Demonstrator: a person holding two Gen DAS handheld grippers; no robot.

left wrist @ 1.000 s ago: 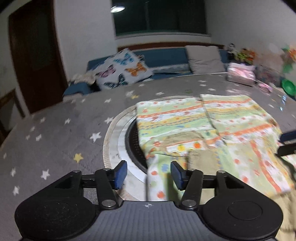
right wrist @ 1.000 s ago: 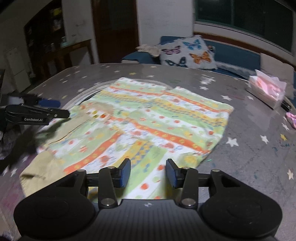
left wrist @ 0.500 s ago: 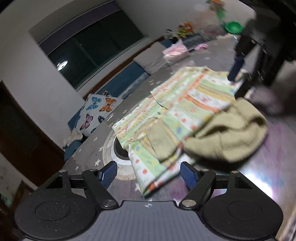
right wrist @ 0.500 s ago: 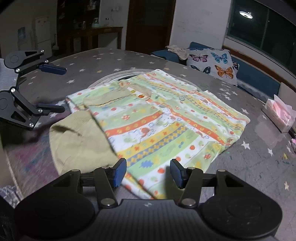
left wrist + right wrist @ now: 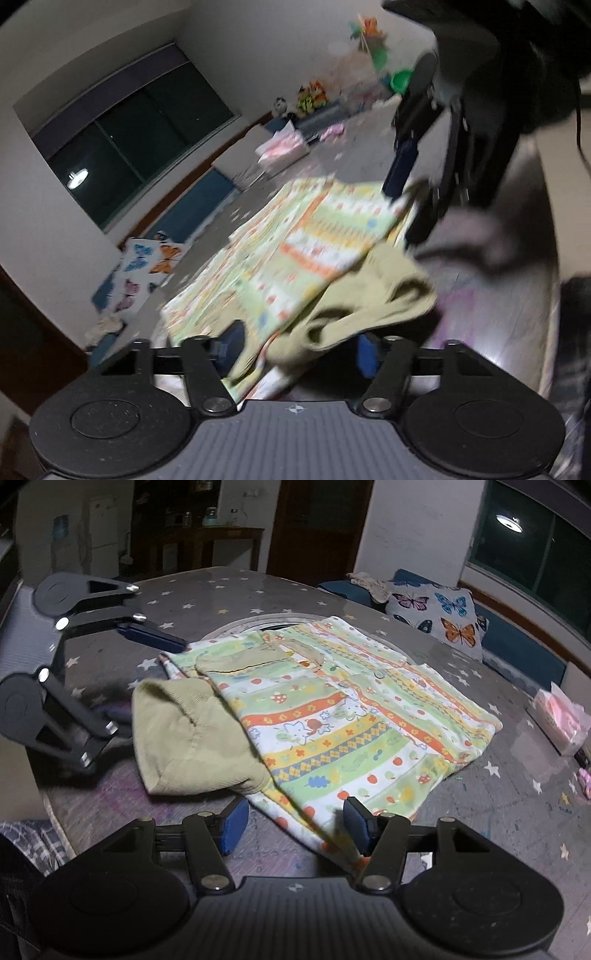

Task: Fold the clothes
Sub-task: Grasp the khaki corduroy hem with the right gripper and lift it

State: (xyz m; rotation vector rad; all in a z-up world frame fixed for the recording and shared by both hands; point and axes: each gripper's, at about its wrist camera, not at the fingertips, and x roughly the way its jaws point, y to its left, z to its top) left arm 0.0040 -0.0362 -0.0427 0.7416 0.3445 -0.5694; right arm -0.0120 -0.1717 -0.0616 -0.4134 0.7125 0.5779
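Note:
A child's shirt (image 5: pixel 332 716) with green, orange and yellow stripes lies spread flat on the table. Its olive ribbed cuff (image 5: pixel 184 738) is bunched at the near left corner. My left gripper (image 5: pixel 147 686) reaches in from the left, one finger by the collar corner and one by the cuff. In the left wrist view the cuff (image 5: pixel 354 306) and a patterned edge sit between its closing jaws (image 5: pixel 299 349), with a gap at the right pad. My right gripper (image 5: pixel 295 825) straddles the shirt's near hem, its jaws opening and not pressing the cloth. It also shows blurred as the right gripper (image 5: pixel 410 199) over the far corner.
The star-patterned table cover (image 5: pixel 498 812) has a round inset (image 5: pixel 258 622) under the shirt. A pink tissue pack (image 5: pixel 561 720) sits at the right edge. A butterfly cushion (image 5: pixel 439 616) lies on the blue bench behind. The table's edge curves close on the near left.
The left gripper has rolled and swung in onto the cuff, and its jaws have narrowed since half a second ago. The right gripper's jaws have widened over the near hem.

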